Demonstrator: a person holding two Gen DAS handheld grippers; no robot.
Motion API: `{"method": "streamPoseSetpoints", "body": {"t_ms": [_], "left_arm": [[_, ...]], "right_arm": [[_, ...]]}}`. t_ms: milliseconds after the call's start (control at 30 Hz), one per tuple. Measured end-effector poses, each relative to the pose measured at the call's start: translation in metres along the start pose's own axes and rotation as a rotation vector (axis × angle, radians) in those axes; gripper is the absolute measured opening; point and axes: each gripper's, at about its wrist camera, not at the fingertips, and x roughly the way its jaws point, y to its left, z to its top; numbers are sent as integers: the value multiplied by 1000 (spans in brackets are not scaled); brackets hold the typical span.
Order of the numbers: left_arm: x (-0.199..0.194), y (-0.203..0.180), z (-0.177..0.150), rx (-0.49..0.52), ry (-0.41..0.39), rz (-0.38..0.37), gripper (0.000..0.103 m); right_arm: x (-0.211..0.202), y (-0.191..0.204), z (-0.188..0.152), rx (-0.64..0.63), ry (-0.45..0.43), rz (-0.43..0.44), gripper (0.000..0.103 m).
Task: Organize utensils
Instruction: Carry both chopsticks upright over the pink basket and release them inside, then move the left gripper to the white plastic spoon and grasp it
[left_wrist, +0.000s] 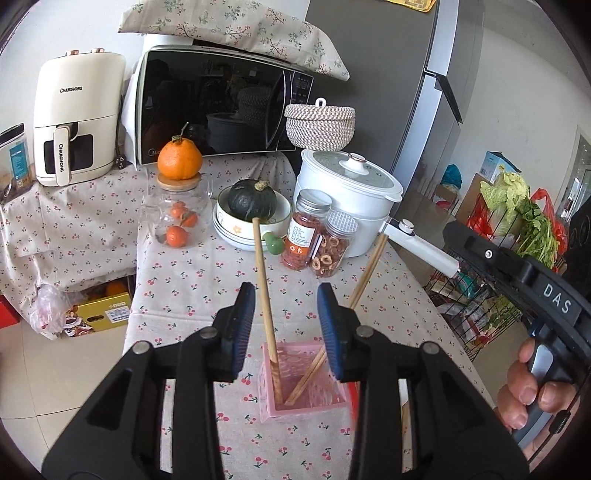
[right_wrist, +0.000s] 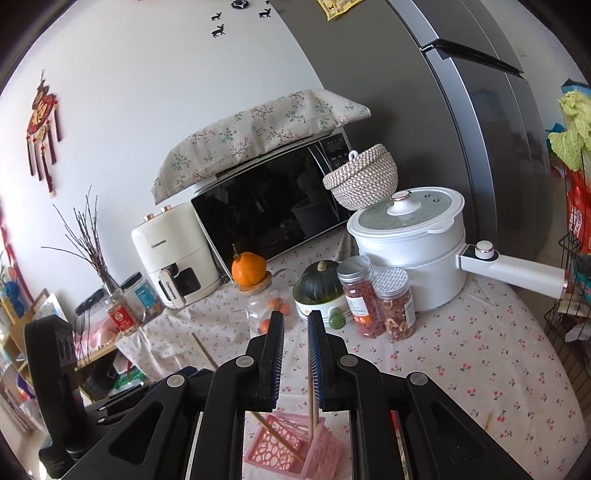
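A pink lattice utensil holder (left_wrist: 314, 402) stands on the cherry-print tablecloth (left_wrist: 192, 280). Two wooden chopsticks stand in it: one (left_wrist: 263, 280) leans left, the other (left_wrist: 364, 278) leans right. My left gripper (left_wrist: 286, 328) is open above the holder, its blue pads either side of the chopsticks, touching neither. My right gripper (right_wrist: 295, 354) is open with a narrow gap and is empty, above the same holder (right_wrist: 284, 446). One chopstick (right_wrist: 309, 404) stands just below its right pad. The other (right_wrist: 205, 350) leans left behind the left gripper's body.
Behind the holder stand two jars of dried fruit (left_wrist: 306, 232), a bowl holding a dark squash (left_wrist: 251, 199), a glass jar topped by an orange (left_wrist: 180, 158), a white electric pot (left_wrist: 347, 195) with a long handle, a microwave (left_wrist: 221, 103) and an air fryer (left_wrist: 74, 118). A wire rack (left_wrist: 480, 295) stands right.
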Motion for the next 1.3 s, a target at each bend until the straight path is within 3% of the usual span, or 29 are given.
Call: {"method": "streamPoseSetpoints", "body": {"t_ms": [100, 333, 500, 767, 1100, 1167, 1300], "left_arm": [[-10, -2, 1, -6, -9, -13, 50], [-29, -7, -4, -7, -17, -17, 79], [-26, -13, -15, -11, 73, 13, 89], [-9, -30, -45, -11, 255, 34, 90], [25, -84, -84, 75, 448, -77, 90], [37, -98, -92, 89, 492, -116, 89], [68, -124, -105, 130, 584, -159, 74]], "right_arm": [[-15, -6, 8, 18, -19, -12, 36], [-43, -24, 14, 26, 7, -68, 50], [-53, -45, 9, 42, 105, -134, 68], [-61, -80, -14, 54, 302, -250, 78], [-66, -131, -43, 72, 489, -361, 82], [-68, -140, -46, 82, 512, -376, 82], [-71, -159, -49, 113, 536, -394, 82]]}}
